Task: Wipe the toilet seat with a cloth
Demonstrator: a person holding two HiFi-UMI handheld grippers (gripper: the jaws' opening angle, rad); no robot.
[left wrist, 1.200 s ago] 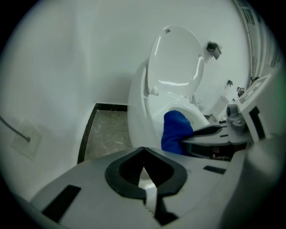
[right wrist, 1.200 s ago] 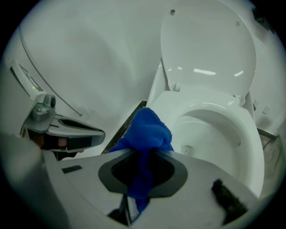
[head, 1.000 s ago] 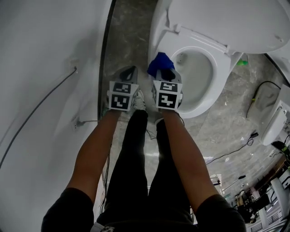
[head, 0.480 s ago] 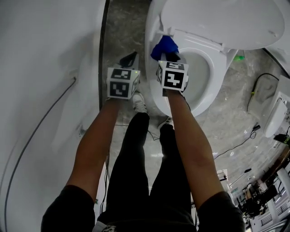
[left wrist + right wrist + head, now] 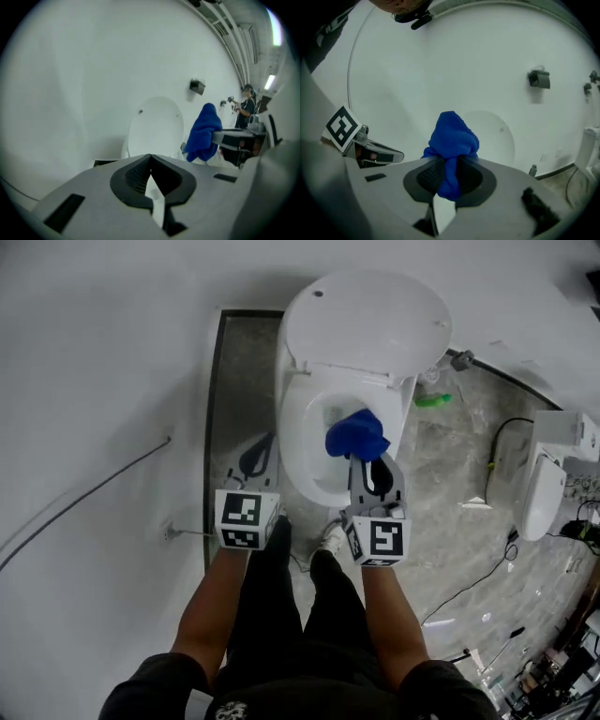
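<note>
Cloth [image 5: 453, 137] sits pinched in right tongs [image 5: 449, 169]; left tongs [image 5: 150, 161] closed, empty.

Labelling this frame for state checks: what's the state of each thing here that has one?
White oval plastic toilet lid: raised, upright.
White toilet seat: down on the bowl, uncovered.
Blue terry cloth: bunched, clamped in the right tool.
Left tool: shut, empty.
Right tool: shut on the cloth.
</note>
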